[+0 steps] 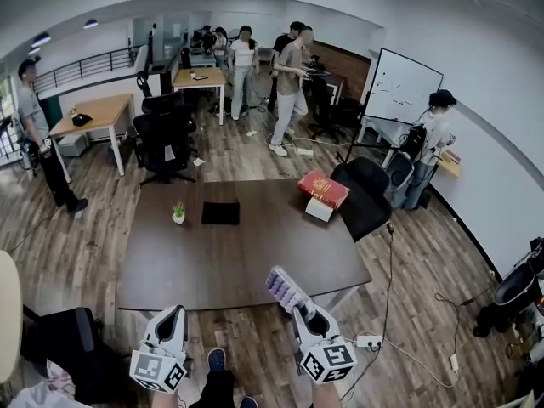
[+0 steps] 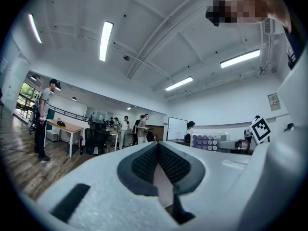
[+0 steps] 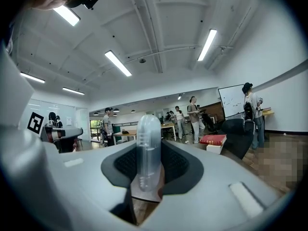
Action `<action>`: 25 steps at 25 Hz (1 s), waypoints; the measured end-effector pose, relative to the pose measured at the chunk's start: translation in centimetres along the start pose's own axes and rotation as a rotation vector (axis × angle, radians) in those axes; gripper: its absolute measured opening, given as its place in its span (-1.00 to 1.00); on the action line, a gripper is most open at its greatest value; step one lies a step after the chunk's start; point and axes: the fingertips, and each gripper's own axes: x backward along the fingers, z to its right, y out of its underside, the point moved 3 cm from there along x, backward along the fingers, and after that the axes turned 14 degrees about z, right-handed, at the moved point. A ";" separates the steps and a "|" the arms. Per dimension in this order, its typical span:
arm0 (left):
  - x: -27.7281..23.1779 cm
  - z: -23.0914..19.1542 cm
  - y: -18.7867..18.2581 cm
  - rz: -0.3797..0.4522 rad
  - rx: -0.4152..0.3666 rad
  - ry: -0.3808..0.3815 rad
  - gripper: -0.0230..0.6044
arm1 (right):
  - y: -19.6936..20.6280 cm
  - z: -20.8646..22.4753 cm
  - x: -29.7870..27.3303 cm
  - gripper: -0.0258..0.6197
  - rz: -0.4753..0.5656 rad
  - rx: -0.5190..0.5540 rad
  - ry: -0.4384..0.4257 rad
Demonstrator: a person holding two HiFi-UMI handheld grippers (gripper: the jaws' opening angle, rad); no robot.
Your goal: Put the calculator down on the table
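While the right gripper point(image 1: 303, 314) is clenched on the near end of the pale, slab-shaped plastic calculator with rows of lilac keys point(image 1: 287, 289), that item hangs in the air at the near edge of the dark brown rectangular table point(image 1: 238, 266), not yet resting on it. The left gripper point(image 1: 170, 320) has its jaws together with nothing between them. Assessment: the calculator appears light and rigid, with a smooth casing liable to slip. The grip across its two broad faces bears on the keys, so modest pressure is advised. Bare tabletop lies directly ahead.
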 end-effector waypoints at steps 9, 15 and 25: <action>-6.6 -4.3 1.9 0.037 0.008 0.021 -0.94 | 1.2 2.0 -6.1 -0.55 0.011 0.026 0.033; -11.7 -8.3 3.3 0.034 0.022 0.007 -0.94 | 1.6 4.0 -11.9 -0.55 0.014 0.043 0.054; -22.1 -17.1 4.5 0.037 0.037 0.039 -0.94 | 2.3 5.4 -24.5 -0.55 0.002 0.077 0.081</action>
